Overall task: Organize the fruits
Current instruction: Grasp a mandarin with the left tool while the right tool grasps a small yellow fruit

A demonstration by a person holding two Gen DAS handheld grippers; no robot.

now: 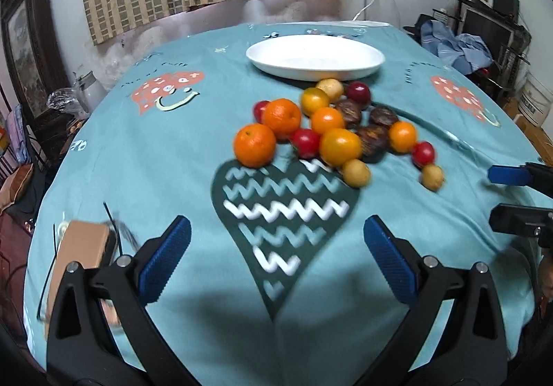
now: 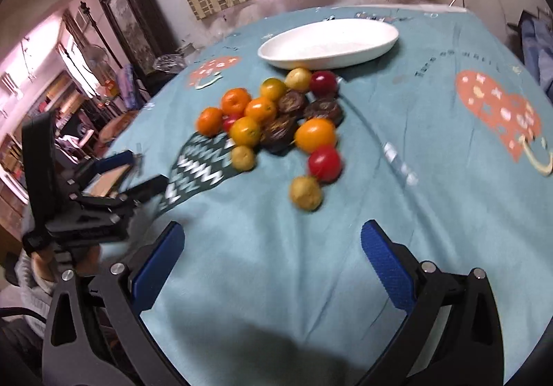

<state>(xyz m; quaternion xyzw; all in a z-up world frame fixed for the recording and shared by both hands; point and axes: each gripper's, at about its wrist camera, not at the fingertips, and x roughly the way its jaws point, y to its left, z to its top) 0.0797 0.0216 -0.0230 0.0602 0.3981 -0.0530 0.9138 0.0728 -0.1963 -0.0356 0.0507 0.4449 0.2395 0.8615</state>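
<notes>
Both the left gripper (image 1: 276, 247) and right gripper (image 2: 273, 251) hold fingers apart, empty. Risk: nudging the fruit pile (image 1: 331, 130) sends round fruits rolling past the white dish (image 1: 314, 57).

Left tool (image 1: 276, 247): jaws spread wide, nothing between them, held low.
Right tool (image 2: 272, 254): jaws spread wide, nothing between them, held low.

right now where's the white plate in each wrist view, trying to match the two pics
Left wrist view: the white plate sits upper centre, empty, just behind the fruit pile.
Right wrist view: the white plate sits upper centre-right, tilted in the picture, again just behind the fruit pile.
Shared landmark: the dark green heart print on the tablecloth, at the pile's near edge.
</notes>
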